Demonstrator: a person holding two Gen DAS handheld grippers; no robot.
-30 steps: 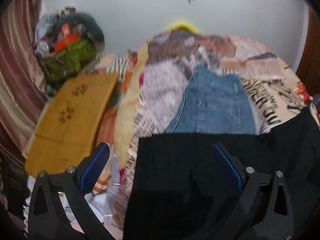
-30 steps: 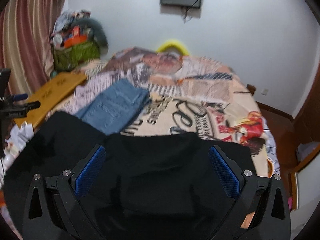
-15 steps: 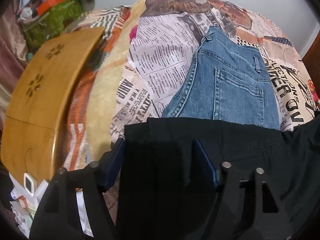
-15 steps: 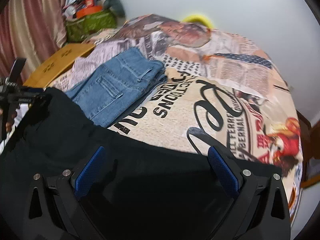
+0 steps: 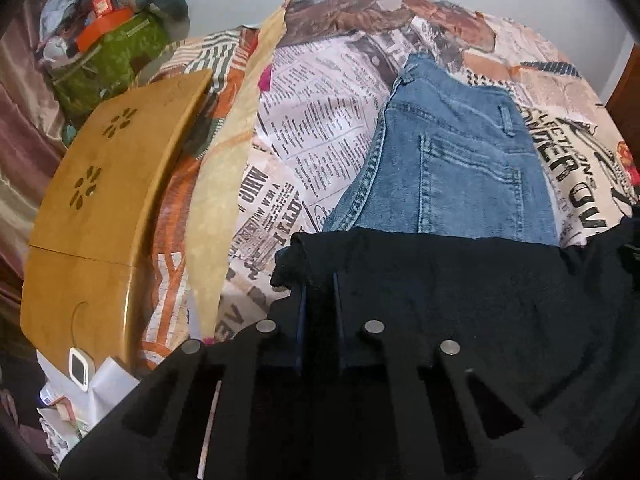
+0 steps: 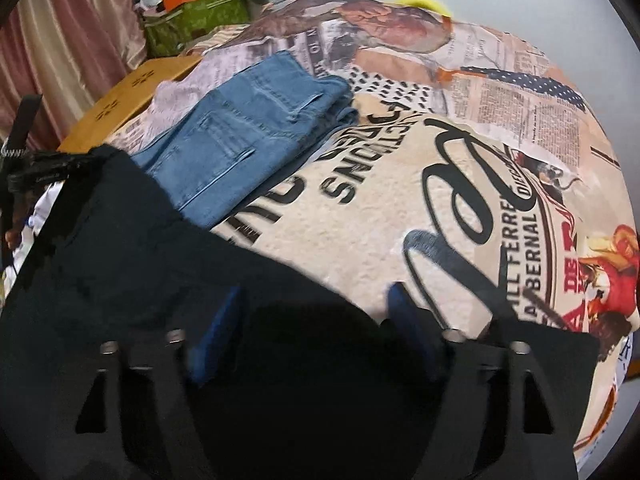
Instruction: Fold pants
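Blue jeans (image 5: 452, 152) lie folded beyond the black pants (image 5: 460, 280), left claw (image 5: 319, 300) pinching their corner, right claw (image 6: 316, 320) spread wide, folding barely begun.

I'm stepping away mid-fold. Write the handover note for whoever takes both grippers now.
Left gripper: shut on the black pants at their far left corner.
Right gripper: open, fingers astride the pants' far edge, not gripping.
Black pants lie at the near end of the bedspread; folded blue jeans lie beyond them.
Done: jeans folded.
Left: close the right gripper, then fold the black pants.
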